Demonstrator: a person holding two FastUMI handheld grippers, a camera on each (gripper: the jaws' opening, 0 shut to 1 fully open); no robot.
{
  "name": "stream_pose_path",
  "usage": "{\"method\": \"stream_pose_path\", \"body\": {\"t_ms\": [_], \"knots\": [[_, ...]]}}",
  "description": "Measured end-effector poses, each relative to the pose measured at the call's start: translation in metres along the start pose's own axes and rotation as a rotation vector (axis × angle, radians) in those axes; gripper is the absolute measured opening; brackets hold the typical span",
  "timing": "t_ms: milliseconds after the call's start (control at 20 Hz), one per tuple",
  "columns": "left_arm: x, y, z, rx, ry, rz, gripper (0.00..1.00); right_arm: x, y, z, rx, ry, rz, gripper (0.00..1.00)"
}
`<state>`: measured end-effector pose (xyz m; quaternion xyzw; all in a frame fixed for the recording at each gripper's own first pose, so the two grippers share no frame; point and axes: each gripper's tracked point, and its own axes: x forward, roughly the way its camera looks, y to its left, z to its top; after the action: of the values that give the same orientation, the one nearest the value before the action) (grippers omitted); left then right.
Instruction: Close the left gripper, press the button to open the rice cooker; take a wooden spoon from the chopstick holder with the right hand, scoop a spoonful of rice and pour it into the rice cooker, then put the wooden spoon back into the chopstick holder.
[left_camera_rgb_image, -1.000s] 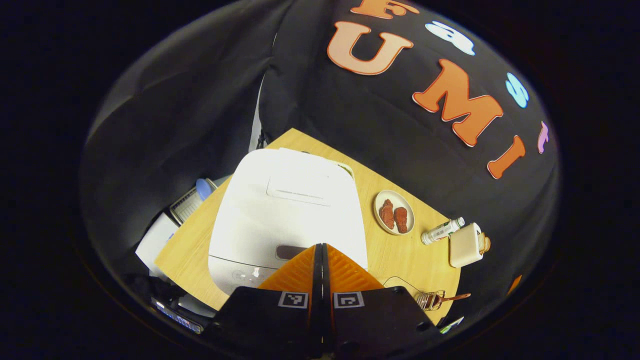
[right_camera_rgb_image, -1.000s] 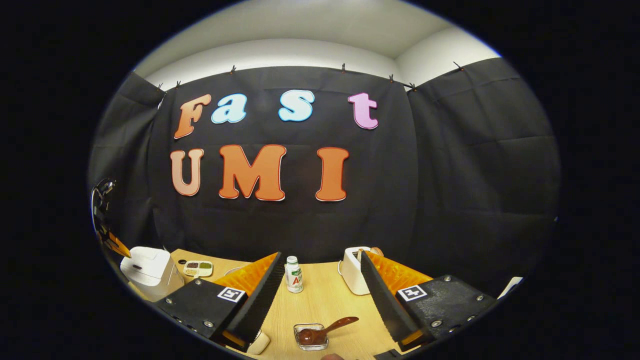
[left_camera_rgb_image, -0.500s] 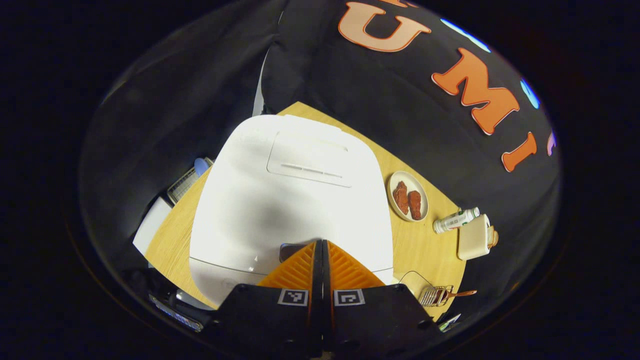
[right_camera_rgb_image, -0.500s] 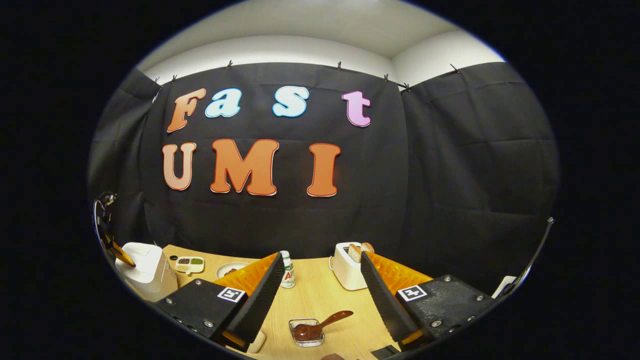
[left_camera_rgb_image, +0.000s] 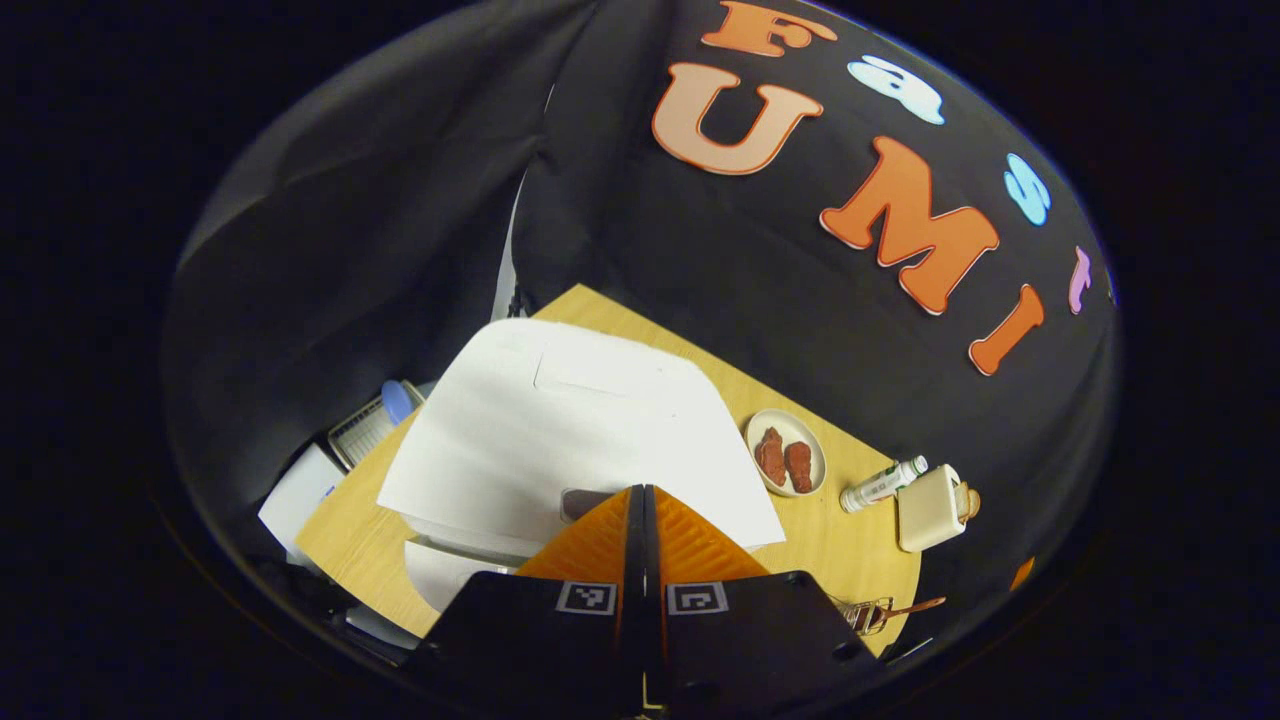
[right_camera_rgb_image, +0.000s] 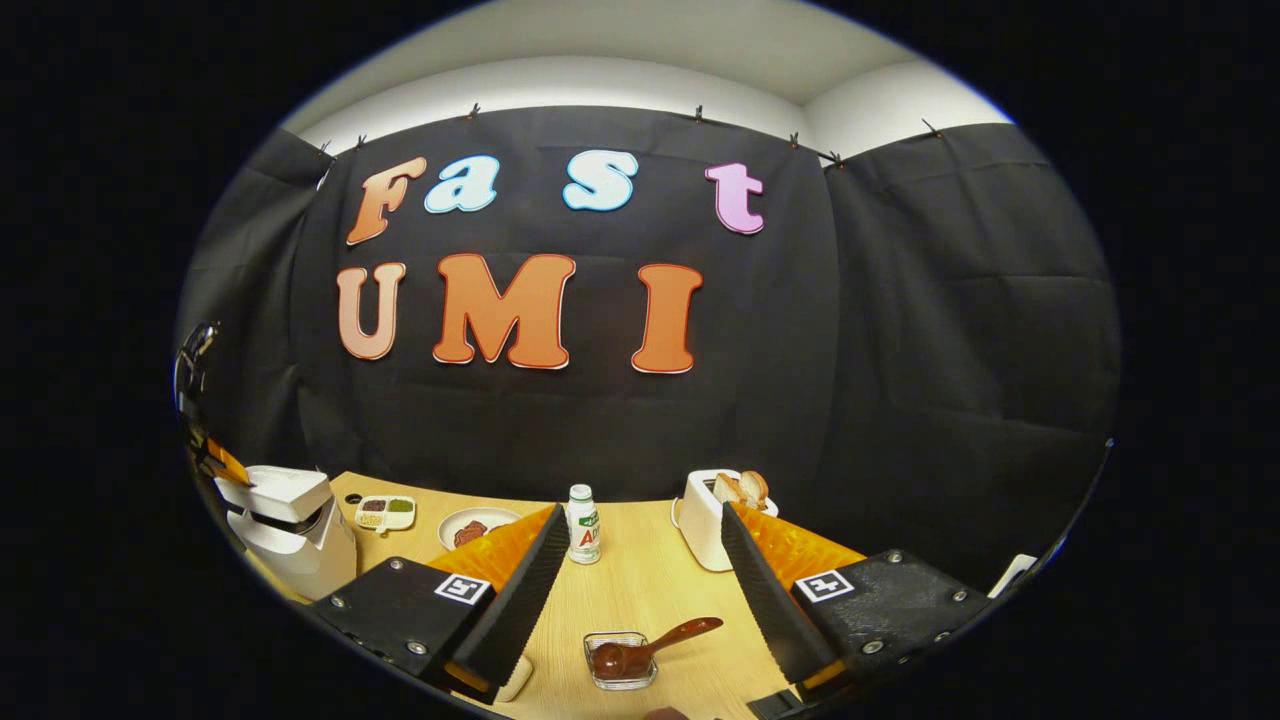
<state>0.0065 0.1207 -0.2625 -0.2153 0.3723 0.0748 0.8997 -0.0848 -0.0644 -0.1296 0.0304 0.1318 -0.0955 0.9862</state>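
In the left gripper view we see the left gripper (left_camera_rgb_image: 643, 492) with its two fingers pressed together, nothing between them, their tips lying just over the dark button (left_camera_rgb_image: 583, 502) at the front edge of the white rice cooker (left_camera_rgb_image: 570, 440). The rice cooker's lid (left_camera_rgb_image: 560, 425) is tilted up, with a gap showing between its front edge and the body below. The cooker stands at the left end of the wooden table (left_camera_rgb_image: 830, 530). To its right on the table we see a plate with two pieces of red-brown food (left_camera_rgb_image: 786, 452), then a small bottle (left_camera_rgb_image: 882, 483) and a cream toaster (left_camera_rgb_image: 930, 498). In the right gripper view, the right gripper (right_camera_rgb_image: 640, 545) has its fingers spread wide apart and empty, above the table and well apart from the cooker, which sits at the far left with its lid raised. Between and just below the fingers lies a small clear glass dish (right_camera_rgb_image: 620, 660) with the wooden spoon (right_camera_rgb_image: 650, 648) resting in it, bowl down in the dish and handle angled up to the right. We also see a divided dish of grains (right_camera_rgb_image: 385, 513) just right of the cooker. Bread slices (right_camera_rgb_image: 745, 488) stand in the toaster.
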Motion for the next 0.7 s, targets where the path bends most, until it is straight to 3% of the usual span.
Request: {"method": "stream_pose_path", "body": {"t_ms": [150,500,700], "knots": [[-0.012,-0.007,0.025,0.032,-0.090,-0.006,0.05,0.005,0.003,-0.004,-0.011,0.009,0.017,0.95],[-0.022,-0.009,0.042,0.089,-0.171,0.034,0.06,0.010,0.001,-0.013,-0.029,0.028,0.035,0.95],[-0.032,-0.025,0.042,0.066,-0.215,-0.005,0.05,0.014,-0.004,-0.022,-0.024,0.052,0.033,0.95]]}}
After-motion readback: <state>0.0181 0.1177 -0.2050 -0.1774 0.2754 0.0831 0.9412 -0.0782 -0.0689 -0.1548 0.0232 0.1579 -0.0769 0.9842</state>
